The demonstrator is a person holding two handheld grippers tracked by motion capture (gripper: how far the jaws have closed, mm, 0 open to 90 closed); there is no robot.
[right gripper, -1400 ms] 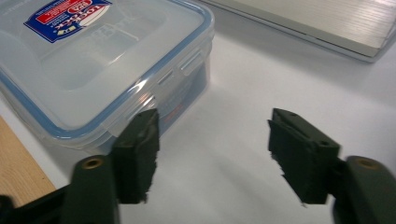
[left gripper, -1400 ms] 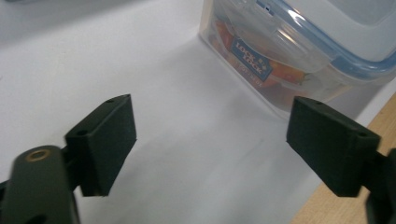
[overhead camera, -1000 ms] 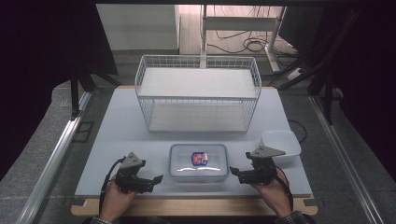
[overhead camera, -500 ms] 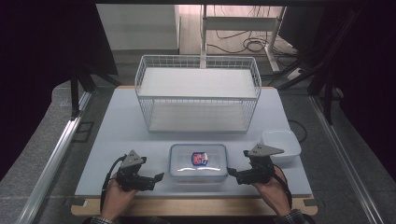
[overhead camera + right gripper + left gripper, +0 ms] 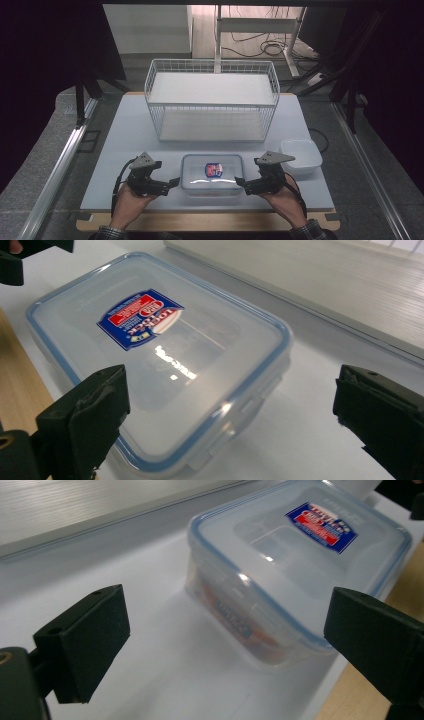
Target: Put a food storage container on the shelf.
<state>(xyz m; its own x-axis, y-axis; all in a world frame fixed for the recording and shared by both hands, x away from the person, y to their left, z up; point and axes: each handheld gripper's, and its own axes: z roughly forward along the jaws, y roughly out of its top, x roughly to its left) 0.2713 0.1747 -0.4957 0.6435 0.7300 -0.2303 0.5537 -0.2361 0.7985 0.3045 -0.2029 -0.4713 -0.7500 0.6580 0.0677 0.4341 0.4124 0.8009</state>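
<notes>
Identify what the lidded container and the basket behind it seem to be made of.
Lidded container: apparently clear glossy plastic; contents show through, highlights glint on the lid. Basket: probably white-coated metal wire, judging by its thin open grid.

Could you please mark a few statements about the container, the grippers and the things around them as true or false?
1. The lid is on the clear plastic food container. True.
2. The left gripper is clamped on the container. False: its jaws stand open beside the container's left end, with nothing between the pads.
3. The right gripper is open, by the container's right end. True; its jaws have just been opening.
4. The container stands inside the white wire basket. False: it sits on the table in front of the basket.
5. A white dish lies to the container's right. True.
6. The lid's label is green. False: it is blue and red.
</notes>
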